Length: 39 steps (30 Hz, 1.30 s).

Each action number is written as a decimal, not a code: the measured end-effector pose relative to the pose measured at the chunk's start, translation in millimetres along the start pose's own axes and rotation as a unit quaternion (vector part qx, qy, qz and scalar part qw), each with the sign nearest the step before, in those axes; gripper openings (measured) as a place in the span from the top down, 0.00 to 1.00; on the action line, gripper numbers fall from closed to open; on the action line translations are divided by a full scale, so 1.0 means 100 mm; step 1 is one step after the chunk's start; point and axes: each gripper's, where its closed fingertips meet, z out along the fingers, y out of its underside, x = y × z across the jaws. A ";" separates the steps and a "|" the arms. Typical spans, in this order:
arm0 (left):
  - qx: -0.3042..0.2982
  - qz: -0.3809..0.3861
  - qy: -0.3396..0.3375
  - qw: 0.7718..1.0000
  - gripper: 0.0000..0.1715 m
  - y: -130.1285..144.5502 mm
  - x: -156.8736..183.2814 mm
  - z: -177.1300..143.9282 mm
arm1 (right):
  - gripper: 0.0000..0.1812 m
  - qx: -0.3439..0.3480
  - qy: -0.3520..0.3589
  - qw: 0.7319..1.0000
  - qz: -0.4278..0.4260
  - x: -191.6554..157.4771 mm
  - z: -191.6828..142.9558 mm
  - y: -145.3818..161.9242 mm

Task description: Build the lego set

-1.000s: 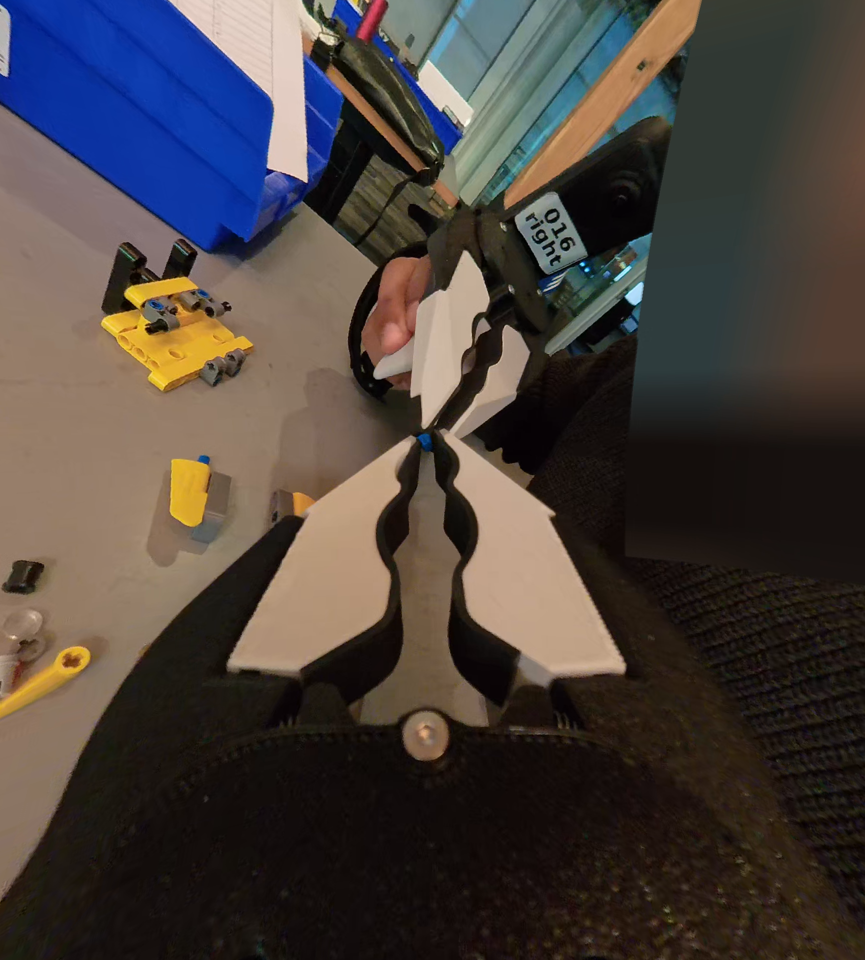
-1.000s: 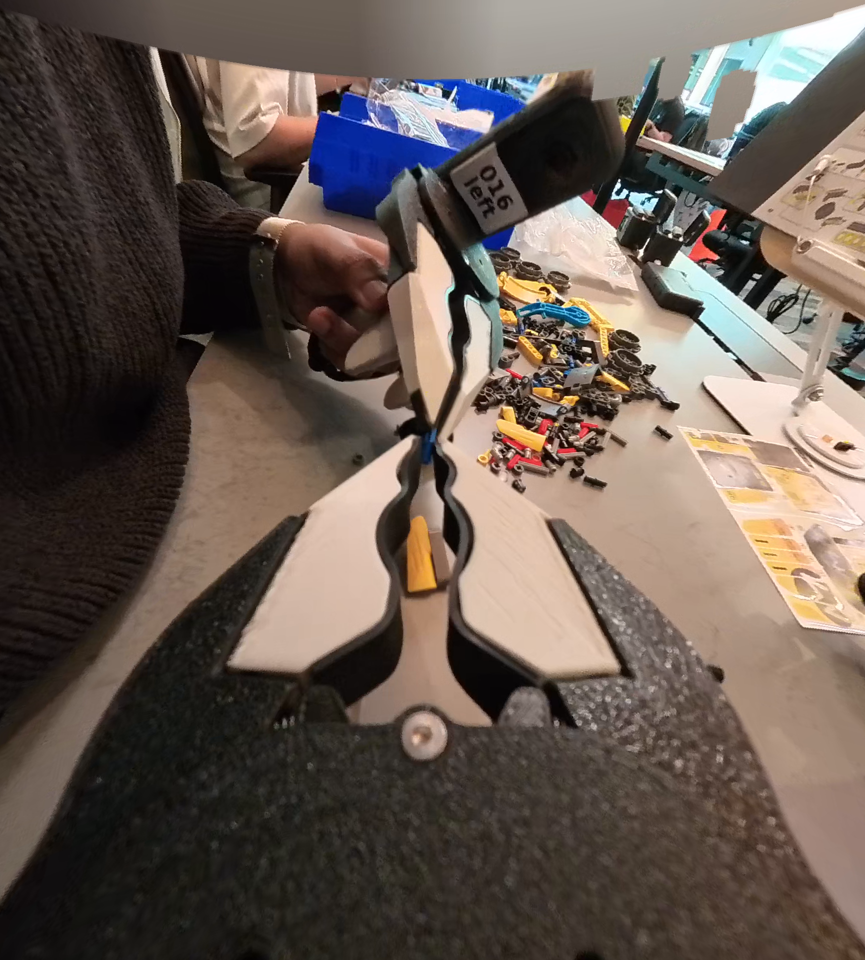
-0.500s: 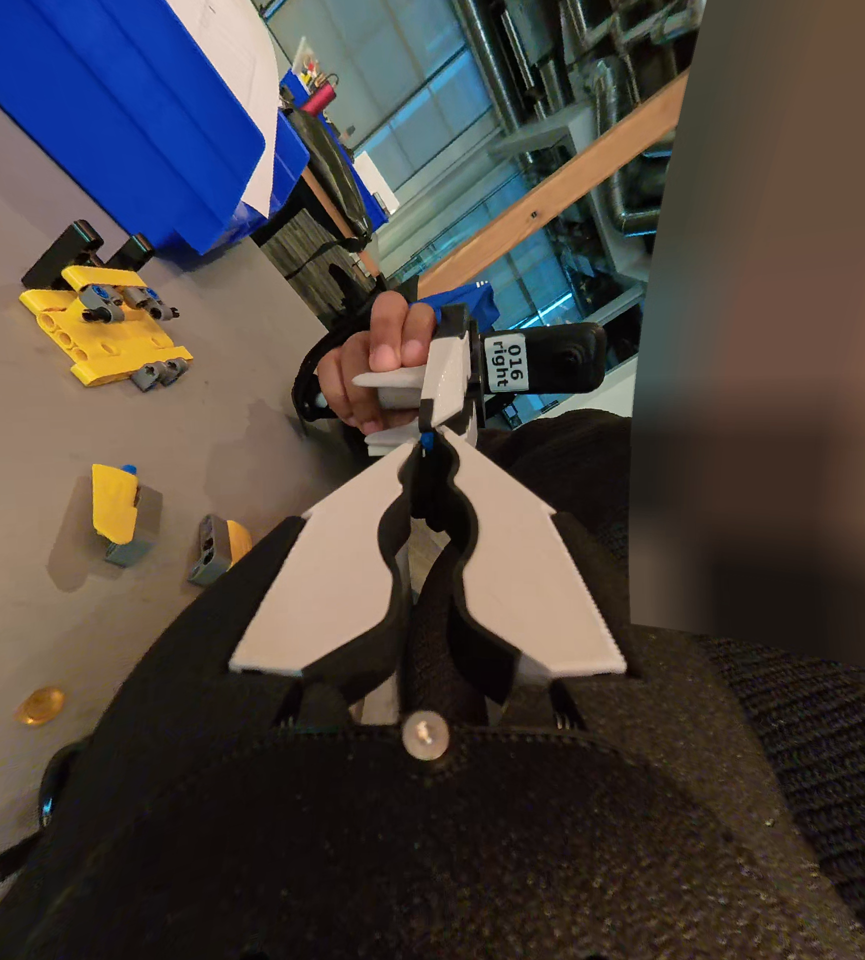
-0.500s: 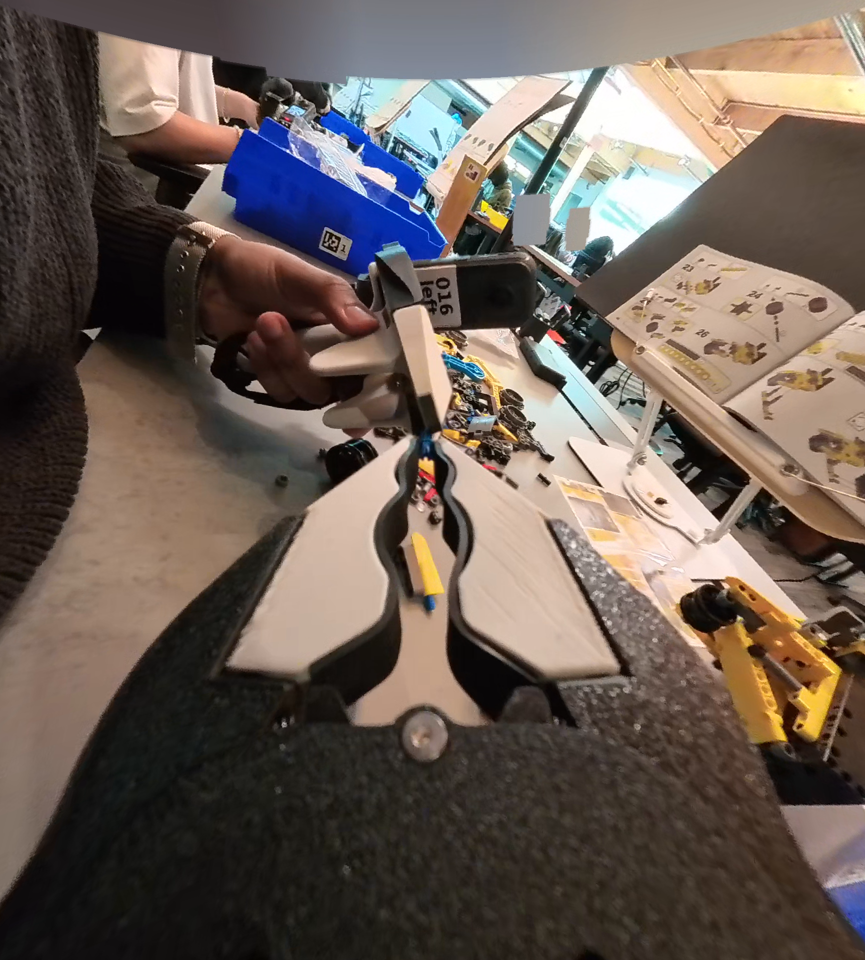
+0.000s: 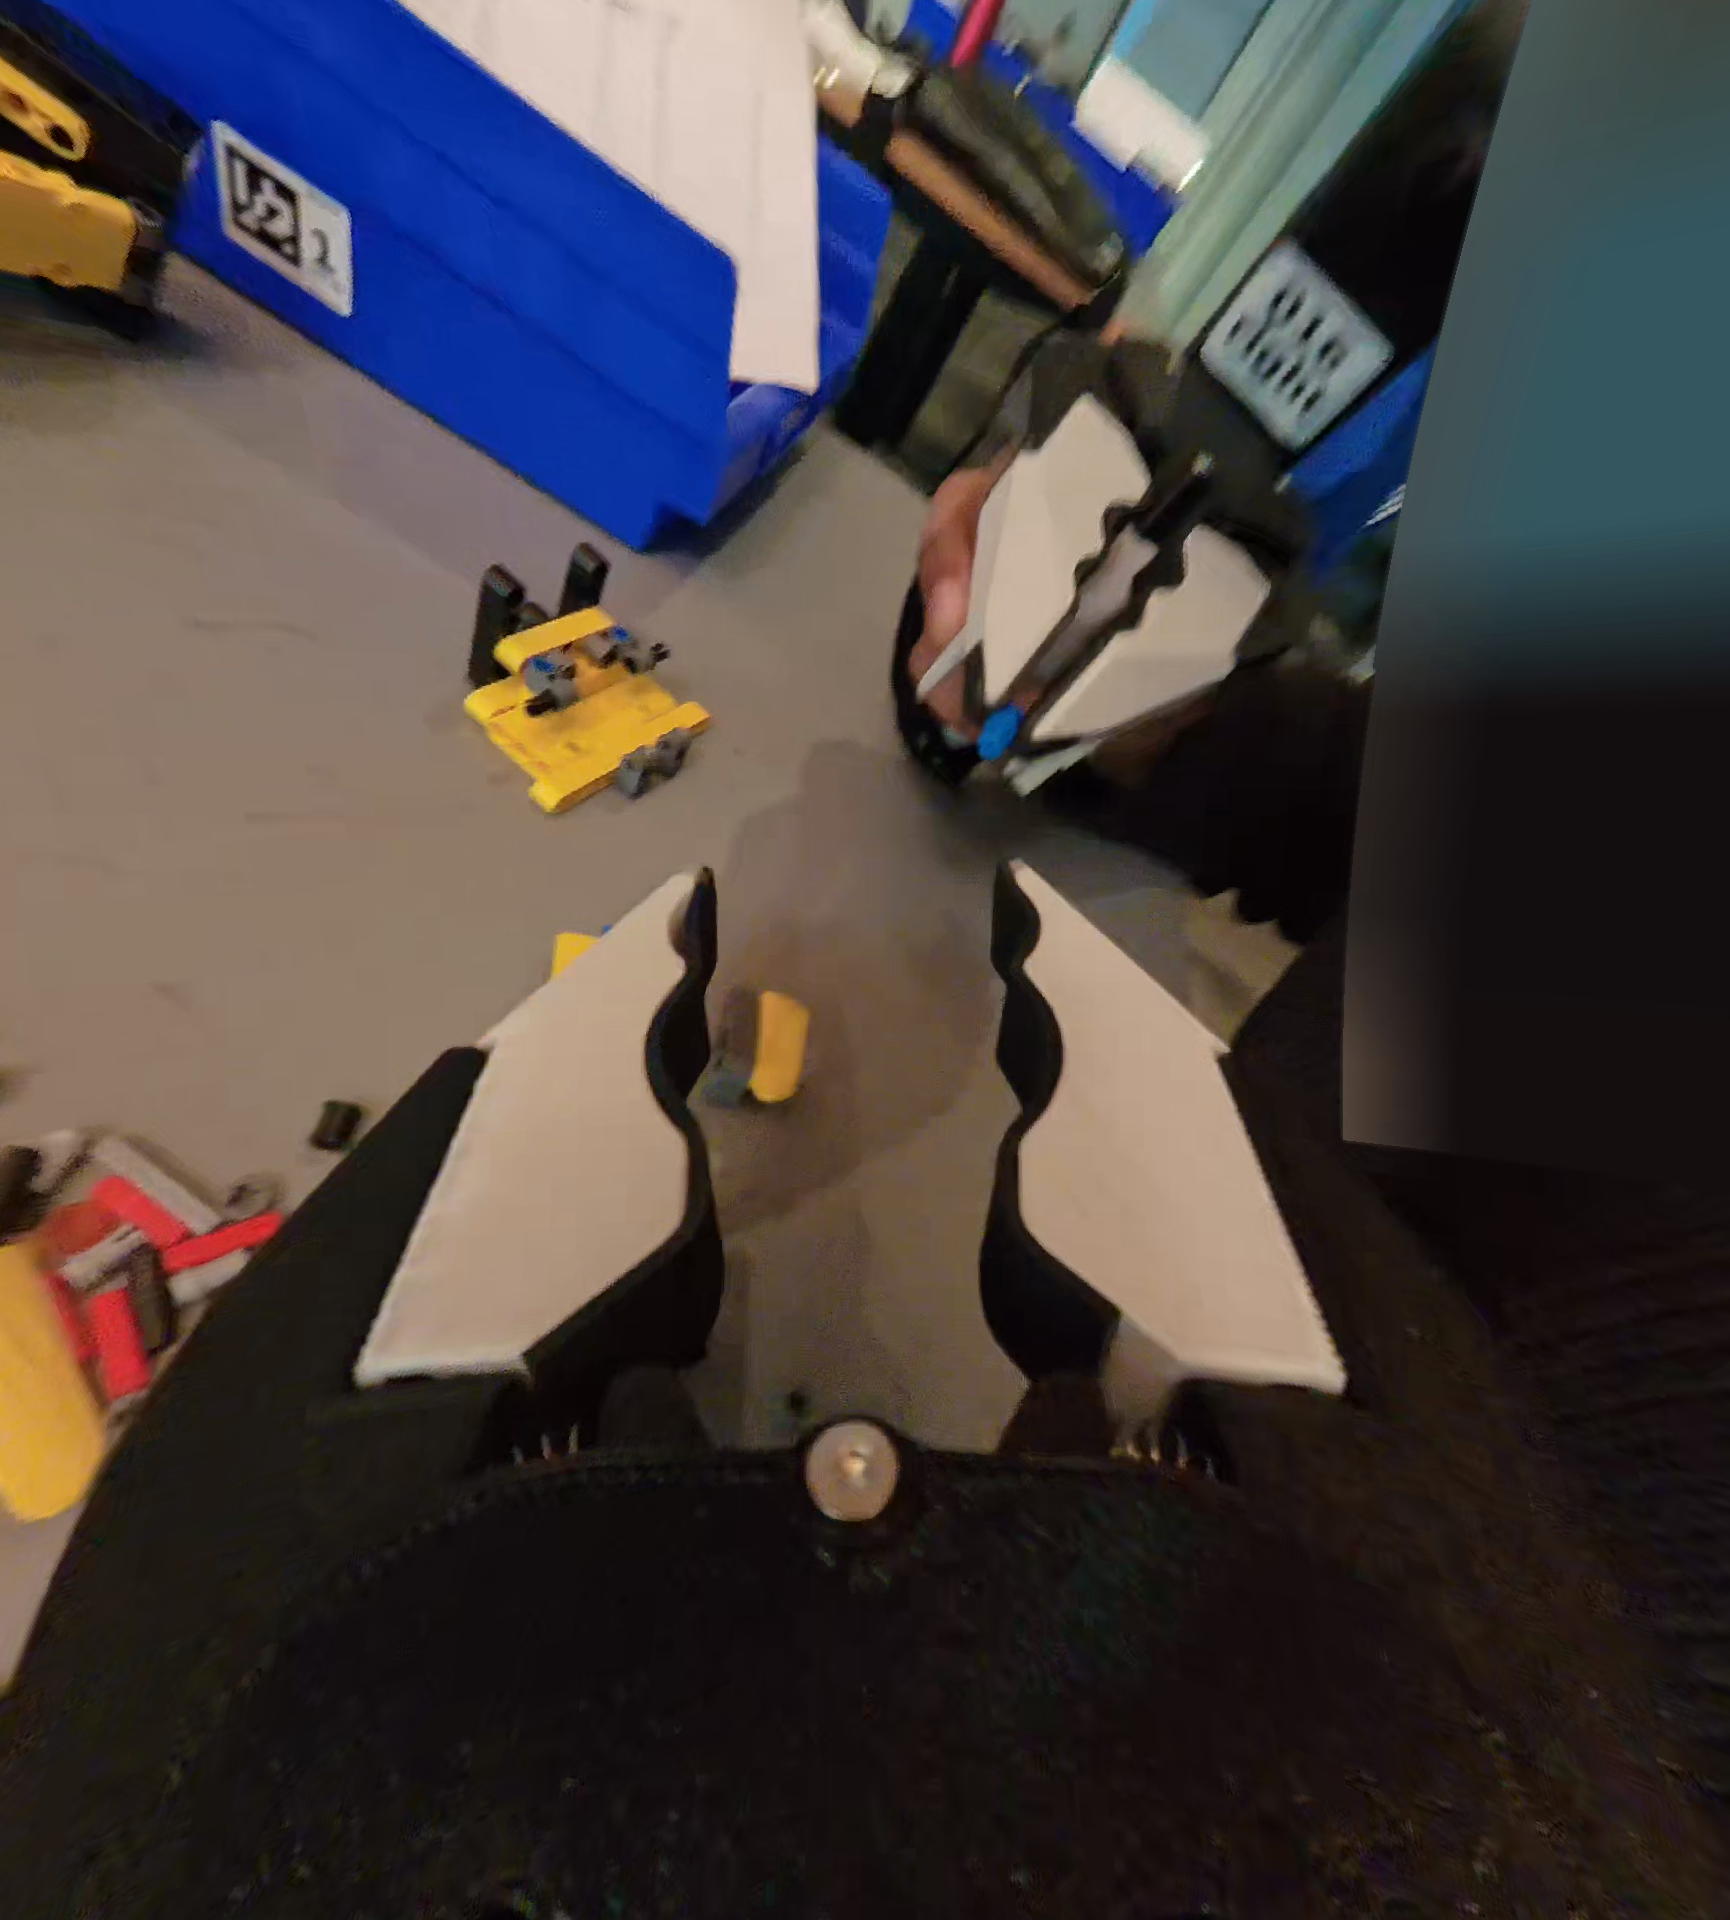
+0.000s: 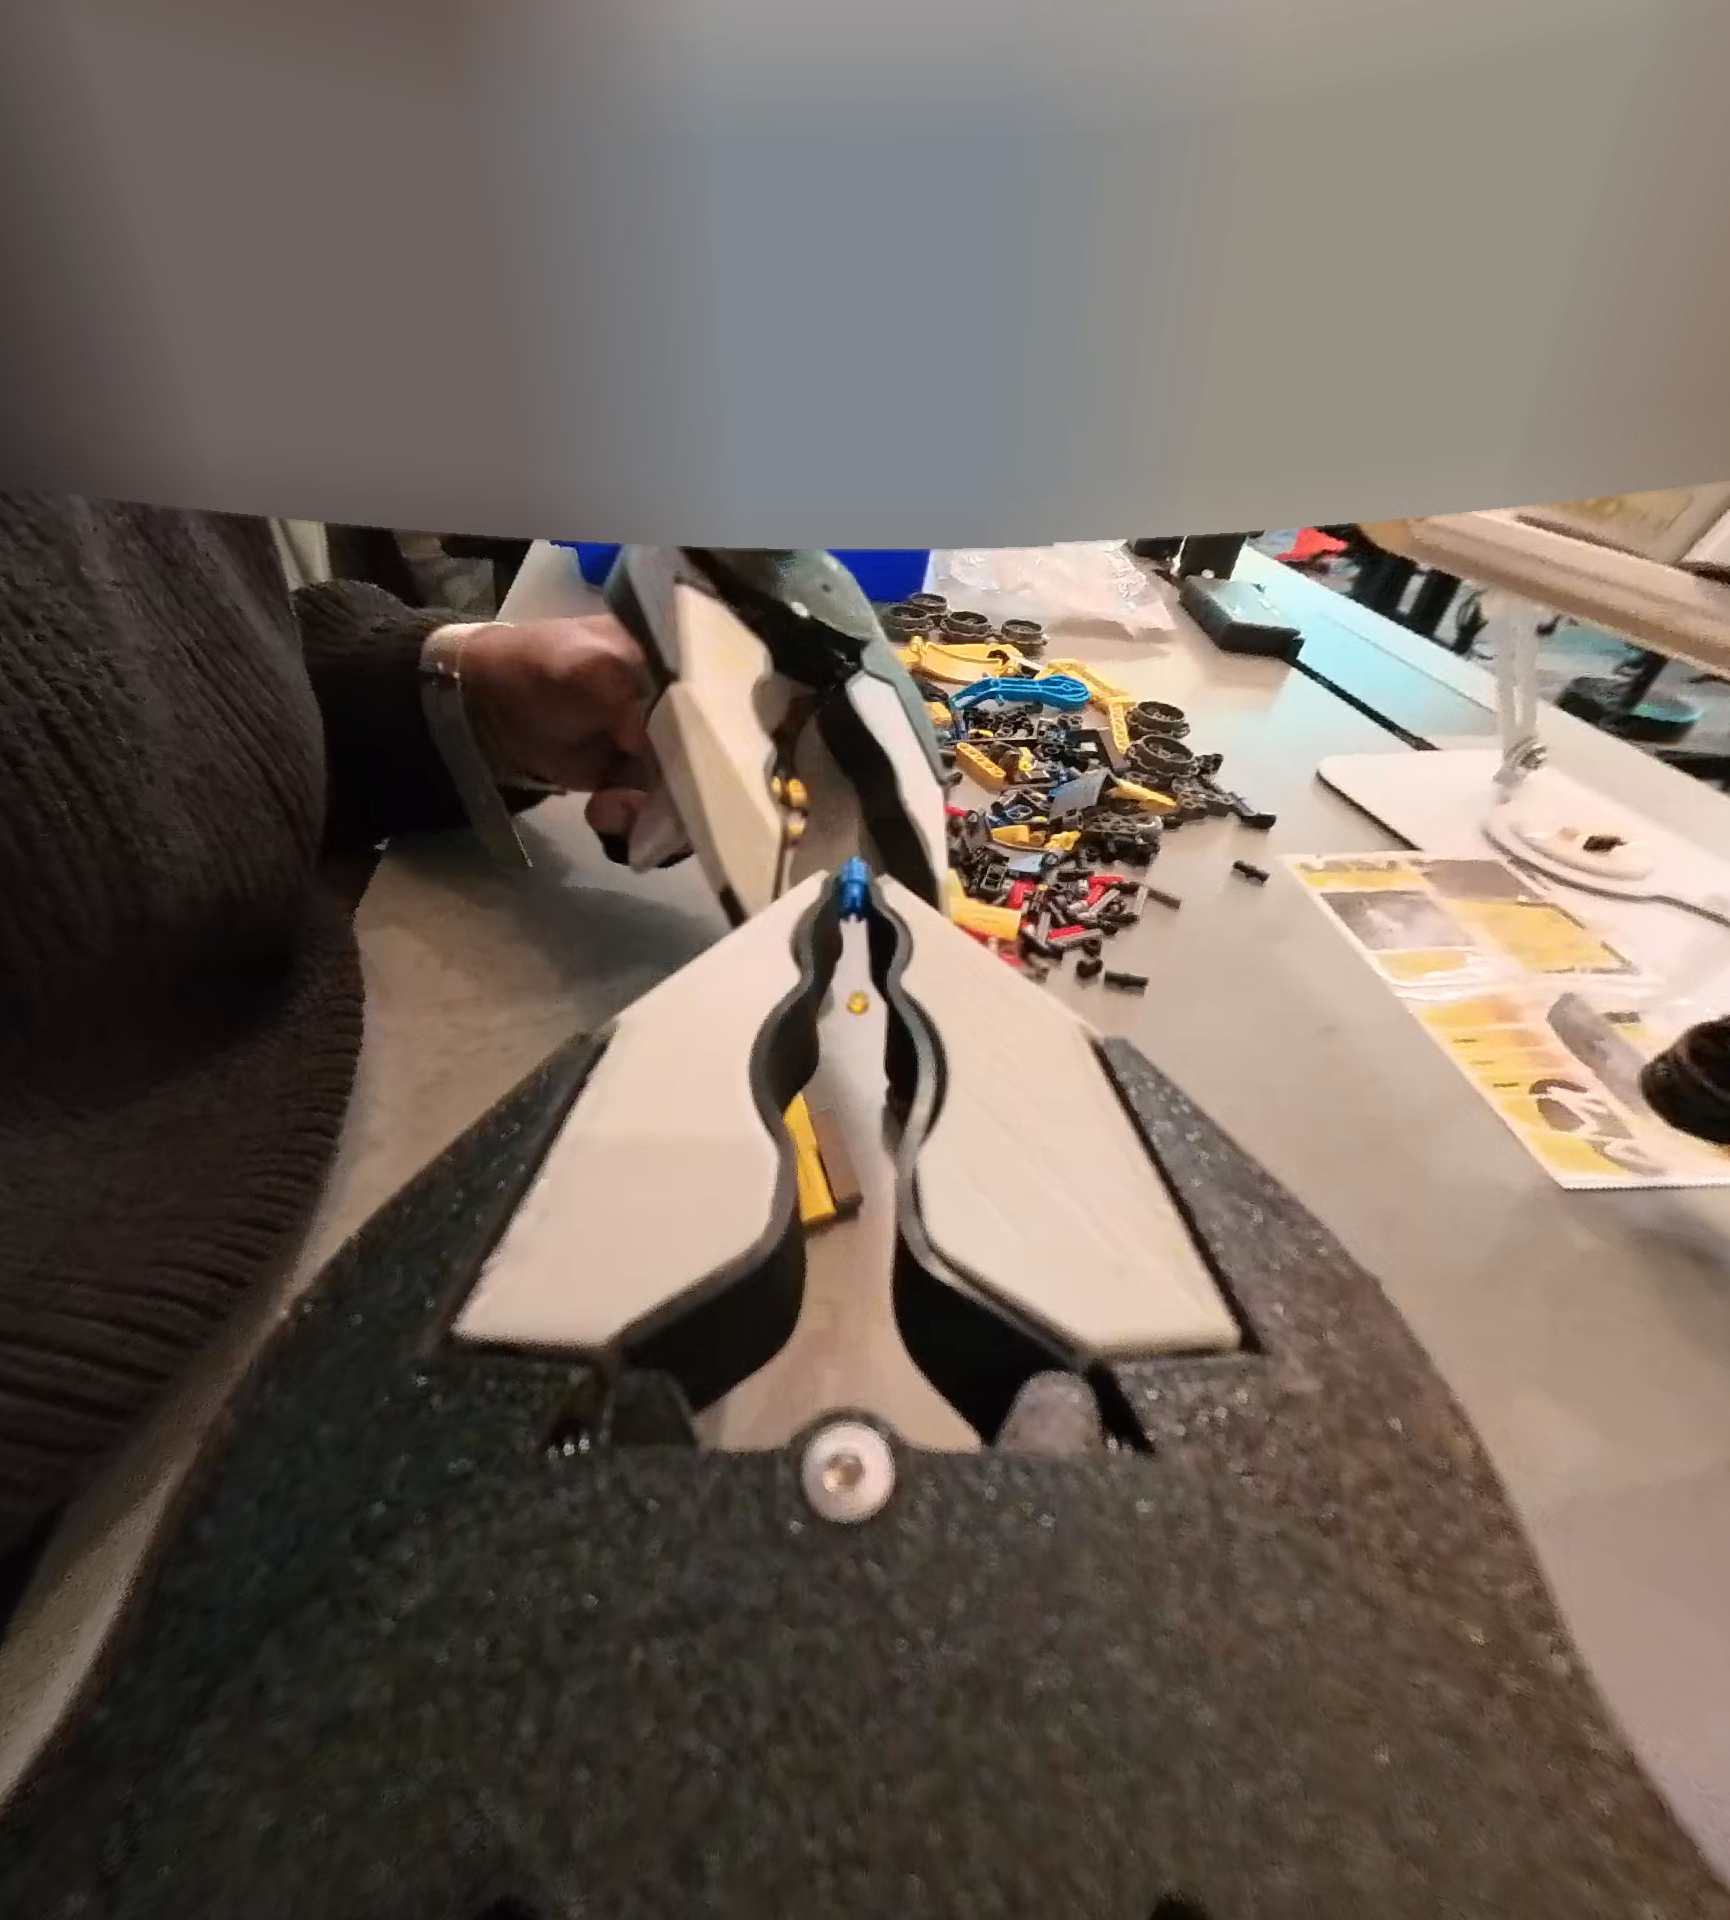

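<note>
My left gripper (image 5: 850, 894) is open and empty, low over the grey table (image 5: 217, 852). A small yellow and grey piece (image 5: 762, 1044) lies on the table between its fingers. My right gripper (image 6: 850, 904) is shut on a small blue pin (image 6: 850, 894) held at its tips. In the left wrist view the right gripper (image 5: 1001, 743) hovers farther off with the blue pin (image 5: 994, 732) sticking out. In the right wrist view the left gripper (image 6: 825, 831) stands open just behind the pin, apart from it. The yellow and grey piece (image 6: 819, 1164) also shows below my right fingers.
A yellow plate assembly with black uprights (image 5: 580, 707) lies beyond the left gripper. A blue bin (image 5: 487, 260) stands behind it. A pile of loose parts (image 6: 1048, 769) and instruction sheets (image 6: 1463, 935) lie to the right. Red and yellow parts (image 5: 61, 1278) lie near left. The grippers are tip to tip, or close to it.
The left gripper has opened, let go of the blue pin and drawn back lower. The right gripper keeps the pin. The two grippers are now apart.
</note>
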 end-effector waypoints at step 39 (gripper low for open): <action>0.041 0.096 0.064 0.992 0.89 -0.04 0.24 -0.02 | 0.98 -0.047 -0.095 0.974 0.198 -0.03 -0.04 0.21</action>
